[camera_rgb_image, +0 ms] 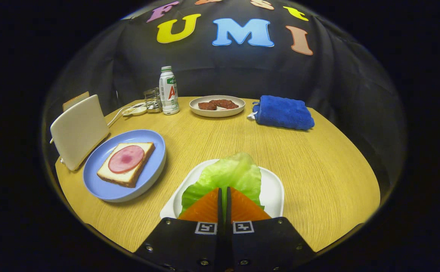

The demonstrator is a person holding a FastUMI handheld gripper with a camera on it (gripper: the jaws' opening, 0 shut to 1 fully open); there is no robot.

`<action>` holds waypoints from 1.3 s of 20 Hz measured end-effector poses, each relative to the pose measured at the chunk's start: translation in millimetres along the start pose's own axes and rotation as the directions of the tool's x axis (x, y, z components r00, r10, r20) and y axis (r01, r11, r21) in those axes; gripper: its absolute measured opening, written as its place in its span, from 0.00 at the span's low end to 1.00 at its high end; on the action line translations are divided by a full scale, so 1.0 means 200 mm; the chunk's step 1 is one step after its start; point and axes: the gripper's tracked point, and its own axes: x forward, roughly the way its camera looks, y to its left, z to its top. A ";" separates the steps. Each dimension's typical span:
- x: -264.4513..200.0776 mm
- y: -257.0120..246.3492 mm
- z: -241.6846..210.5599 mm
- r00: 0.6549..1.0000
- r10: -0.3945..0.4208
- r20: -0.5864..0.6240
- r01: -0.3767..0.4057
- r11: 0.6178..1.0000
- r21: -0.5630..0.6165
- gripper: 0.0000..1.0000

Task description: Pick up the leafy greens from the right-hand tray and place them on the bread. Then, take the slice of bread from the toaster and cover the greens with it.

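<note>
A green lettuce leaf [229,175] lies over the white tray [273,192] right in front of me. My gripper [223,194] is shut on the leaf's near edge, with a thin strip of green showing between the two fingers. To the left, a blue plate [152,139] holds a slice of bread [137,172] topped with a round pink slice of ham [126,159]. Beyond that plate stands a white toaster [79,131], and a slice of bread [75,100] pokes out of its top.
At the back of the round wooden table [318,170] stand a white bottle [168,90], a small metal rack [152,100], a beige plate [217,111] with dark meat pieces and a folded blue towel [283,112]. A white cable [120,112] runs behind the toaster.
</note>
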 end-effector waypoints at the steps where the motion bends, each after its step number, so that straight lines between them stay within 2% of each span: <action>1: 0.00 -0.01 0.01 1.000 -0.006 0.015 0.006 1.000 0.002 0.01; 8: -0.02 0.01 0.04 0.998 0.000 0.061 -0.001 1.000 0.013 0.01; 16: -0.06 0.11 0.18 0.993 0.020 0.120 -0.024 0.999 0.035 0.01; 26: -0.12 0.41 0.37 0.976 0.080 0.202 -0.081 0.997 -0.001 0.01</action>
